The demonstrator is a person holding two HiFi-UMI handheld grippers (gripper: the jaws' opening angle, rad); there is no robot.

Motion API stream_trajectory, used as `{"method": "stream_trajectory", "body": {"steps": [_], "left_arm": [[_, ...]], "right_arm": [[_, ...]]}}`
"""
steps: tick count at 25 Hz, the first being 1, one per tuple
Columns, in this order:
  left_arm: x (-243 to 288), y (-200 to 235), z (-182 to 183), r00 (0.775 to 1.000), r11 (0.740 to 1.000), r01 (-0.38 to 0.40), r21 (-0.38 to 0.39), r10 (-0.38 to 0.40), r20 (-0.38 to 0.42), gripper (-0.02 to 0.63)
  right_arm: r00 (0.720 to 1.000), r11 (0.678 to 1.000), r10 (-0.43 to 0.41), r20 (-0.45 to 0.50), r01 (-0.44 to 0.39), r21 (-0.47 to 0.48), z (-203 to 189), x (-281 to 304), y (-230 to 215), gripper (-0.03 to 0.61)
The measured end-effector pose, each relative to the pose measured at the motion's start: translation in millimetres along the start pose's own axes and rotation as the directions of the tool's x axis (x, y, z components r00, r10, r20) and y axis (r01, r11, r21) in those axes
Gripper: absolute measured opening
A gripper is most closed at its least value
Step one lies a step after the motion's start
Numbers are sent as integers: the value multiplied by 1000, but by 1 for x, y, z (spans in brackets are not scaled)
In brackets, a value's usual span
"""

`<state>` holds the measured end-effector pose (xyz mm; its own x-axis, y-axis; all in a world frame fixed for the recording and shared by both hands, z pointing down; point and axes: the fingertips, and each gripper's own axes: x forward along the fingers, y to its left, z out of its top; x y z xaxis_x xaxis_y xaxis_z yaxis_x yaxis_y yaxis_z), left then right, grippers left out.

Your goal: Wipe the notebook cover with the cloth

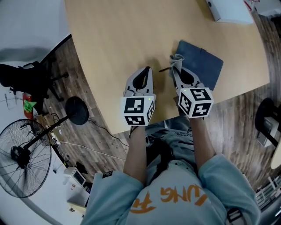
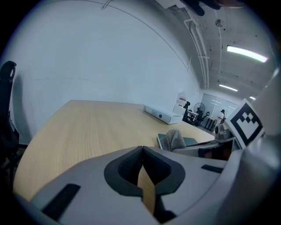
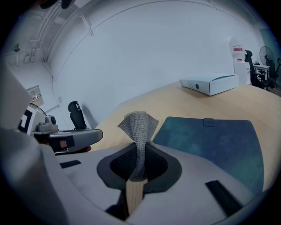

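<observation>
Dark blue, flat rectangular notebook [image 1: 203, 66] is lying closed near the light wooden worktop's [image 1: 127, 35] near edge, toward its right corner. Grey knitted cloth [image 3: 138, 125] is standing up out of the right tool [image 3: 137, 165], whose jaws are clamping its lower end. The cloth's tip is sitting just beside the notebook's near-left corner; contact not discernible. Left tool [image 2: 142, 166] is being held alongside, jaws together, nothing between them. White flat box [image 1: 228, 9] is lying at the far edge.

Judgement: cloth in hand, wiping not yet begun. Next move calls for pressing the cloth onto the cover and sweeping across.
</observation>
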<state>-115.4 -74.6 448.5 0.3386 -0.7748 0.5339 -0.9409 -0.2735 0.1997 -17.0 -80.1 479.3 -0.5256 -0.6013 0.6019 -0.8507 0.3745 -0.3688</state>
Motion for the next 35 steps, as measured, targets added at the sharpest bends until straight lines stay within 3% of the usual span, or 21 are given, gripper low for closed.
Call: {"method": "stream_trajectory", "body": {"steps": [11, 35], "left_arm": [[8, 1, -3, 999, 1000, 19, 15, -18, -27, 17], [7, -36, -12, 997, 997, 72, 31, -71, -41, 17]], "right_arm": [[996, 999, -44, -81, 44, -8, -12, 14, -2, 28], [993, 994, -103, -56, 105, 20, -21, -20, -32, 28]]}}
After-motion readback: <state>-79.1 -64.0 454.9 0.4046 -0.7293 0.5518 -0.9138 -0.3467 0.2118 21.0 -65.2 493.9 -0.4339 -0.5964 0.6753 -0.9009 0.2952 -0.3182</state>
